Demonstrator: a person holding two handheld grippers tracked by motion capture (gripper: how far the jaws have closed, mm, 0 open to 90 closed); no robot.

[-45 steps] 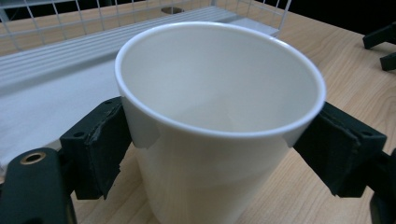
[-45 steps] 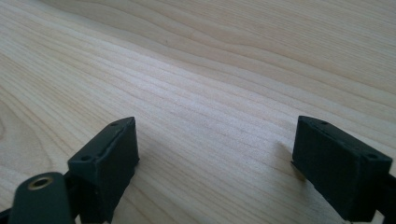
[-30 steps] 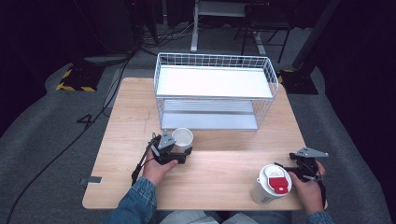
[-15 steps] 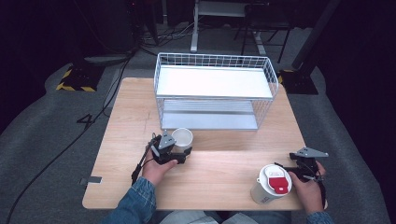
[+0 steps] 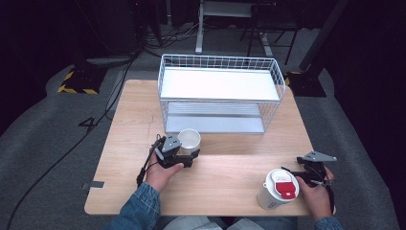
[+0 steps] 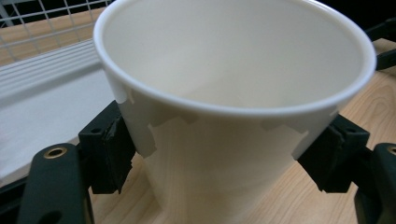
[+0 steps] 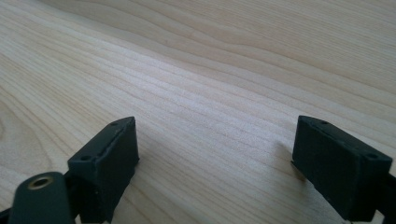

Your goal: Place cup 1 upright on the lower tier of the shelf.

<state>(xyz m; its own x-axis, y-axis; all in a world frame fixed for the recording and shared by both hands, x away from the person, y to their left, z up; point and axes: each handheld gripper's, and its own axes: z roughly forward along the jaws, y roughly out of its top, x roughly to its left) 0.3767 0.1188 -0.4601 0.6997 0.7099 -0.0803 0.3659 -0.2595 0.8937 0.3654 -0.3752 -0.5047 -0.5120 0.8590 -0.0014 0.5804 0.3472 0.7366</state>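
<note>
Between left gripper [image 6: 219,158] pads: cup [image 6: 233,93].

Overhead table [image 5: 230,172] view, 2 close claw-mounted

Glossy white paper cup [image 6: 233,93]; matt wooden table [image 7: 210,70]

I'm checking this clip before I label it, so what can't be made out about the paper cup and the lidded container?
- Paper cup: base cut off by the bottom edge in the left gripper view; hidden behind the left claw in the high view.
- Lidded container: red label too small to read in the high view.
- Container contents: hidden by its lid.
</note>
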